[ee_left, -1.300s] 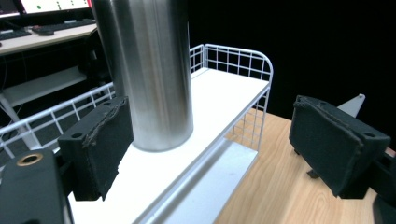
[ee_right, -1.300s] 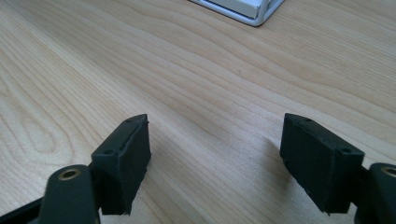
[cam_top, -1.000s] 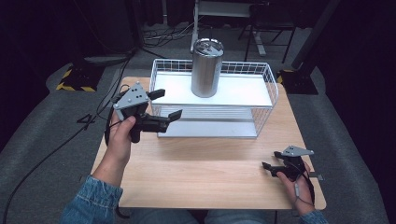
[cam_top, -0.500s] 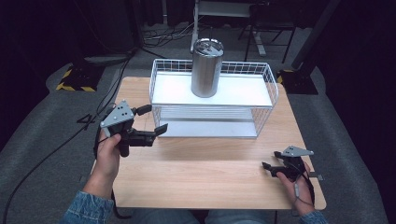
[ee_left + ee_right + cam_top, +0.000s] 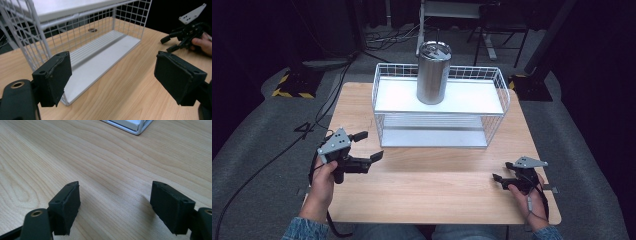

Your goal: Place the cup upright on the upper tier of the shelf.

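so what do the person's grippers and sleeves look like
Both tools are black. The left gripper and the right gripper each carry a grey three-cornered plate with small holes on top and trail a black cable. The jaw pads are flat, squarish black blocks with worn edges, and a brass-coloured ring sits in the arm below. Blue denim sleeves show at the wrists.

No readable text, label, brand or number anywhere; only yellow-and-black warning stripes (image 5: 290,93) on the floor, left of the wire rack (image 5: 439,111).
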{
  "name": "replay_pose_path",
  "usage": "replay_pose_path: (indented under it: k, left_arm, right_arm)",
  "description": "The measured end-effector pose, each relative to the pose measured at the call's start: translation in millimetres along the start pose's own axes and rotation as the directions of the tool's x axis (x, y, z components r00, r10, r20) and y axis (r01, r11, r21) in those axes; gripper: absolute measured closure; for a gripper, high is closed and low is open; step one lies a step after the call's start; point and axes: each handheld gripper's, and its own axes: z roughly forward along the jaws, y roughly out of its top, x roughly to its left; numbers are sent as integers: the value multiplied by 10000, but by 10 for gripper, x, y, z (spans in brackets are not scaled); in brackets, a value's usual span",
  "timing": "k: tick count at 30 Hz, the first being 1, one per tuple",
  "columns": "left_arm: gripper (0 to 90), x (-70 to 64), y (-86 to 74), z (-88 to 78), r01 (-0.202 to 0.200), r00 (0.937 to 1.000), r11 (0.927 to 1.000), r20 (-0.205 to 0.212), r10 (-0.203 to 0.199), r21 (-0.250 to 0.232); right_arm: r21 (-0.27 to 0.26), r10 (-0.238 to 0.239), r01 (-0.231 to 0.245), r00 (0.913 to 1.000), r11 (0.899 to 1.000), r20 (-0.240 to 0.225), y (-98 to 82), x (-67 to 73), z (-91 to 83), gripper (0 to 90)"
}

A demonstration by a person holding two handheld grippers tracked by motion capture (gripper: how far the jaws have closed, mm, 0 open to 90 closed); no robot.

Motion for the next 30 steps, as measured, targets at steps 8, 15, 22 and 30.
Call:
replay_pose_path:
  k: [8,15,22,30]
  left_arm:
    - [149,8,-309,41,215,9997,9996,-104,-213,197]
    - [149,-4,-496,82,391,9991,9982,-193,-382,461]
    - [149,-15,-680,119,481,9982,9954,-411,-448,828]
    - [149,-22,-894,166,632,9966,9876,-622,-547,1434]
  right_arm:
    - [-3,-5,5,10000,10000,7,0,1,0,246]
    - [-2,-10,10,10000,10000,12,0,1,-1,246]
    - [-3,-9,9,10000,10000,13,0,1,0,246]
    - [1,15,-15,10000,10000,1,0,0,0,246]
